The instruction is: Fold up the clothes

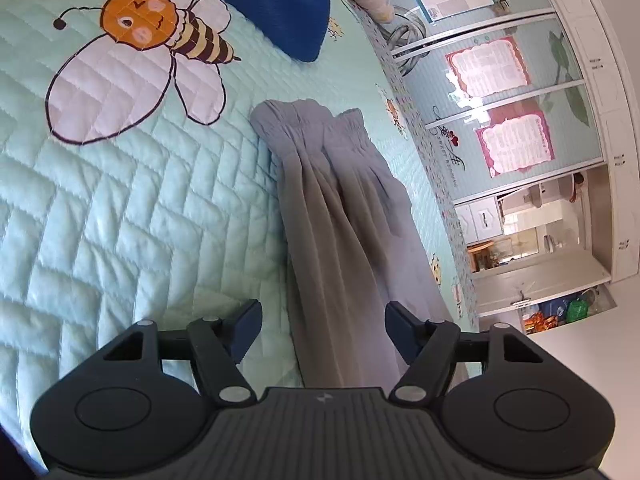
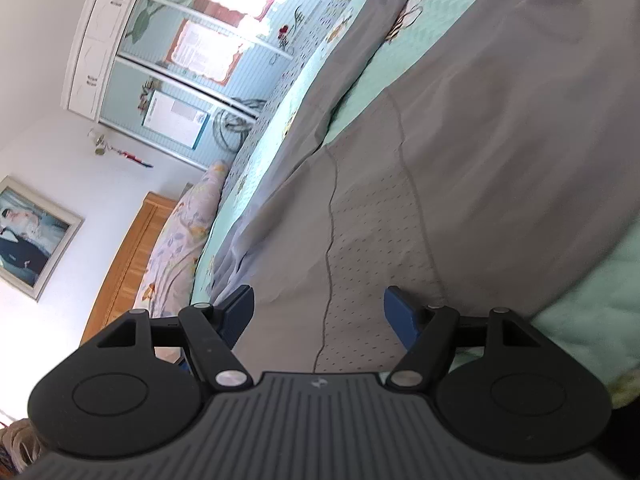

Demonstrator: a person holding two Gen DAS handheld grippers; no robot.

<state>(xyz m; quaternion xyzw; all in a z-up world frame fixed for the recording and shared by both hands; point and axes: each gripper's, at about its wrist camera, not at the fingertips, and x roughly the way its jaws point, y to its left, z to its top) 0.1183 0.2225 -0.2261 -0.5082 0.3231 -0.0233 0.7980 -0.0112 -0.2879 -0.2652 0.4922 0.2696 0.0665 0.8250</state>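
Both grippers, left (image 1: pixel 322 330) and right (image 2: pixel 319 316), are hovering with jaws open and gripping nothing. Grey trousers (image 1: pixel 340 208) are lying lengthwise on the bed (image 1: pixel 120 208). Judged step: regrasping; next move calls for pinching an end.

The grey trousers (image 1: pixel 340 208) are thin, matt cloth, partly dotted with a fine perforated weave, lying on a quilted, faintly sheened mint bedspread (image 1: pixel 120 208), while the left hand-held gripper (image 1: pixel 322 330) and right hand-held gripper (image 2: pixel 318 316) are matt black ribbed plastic with shiny metal pins.
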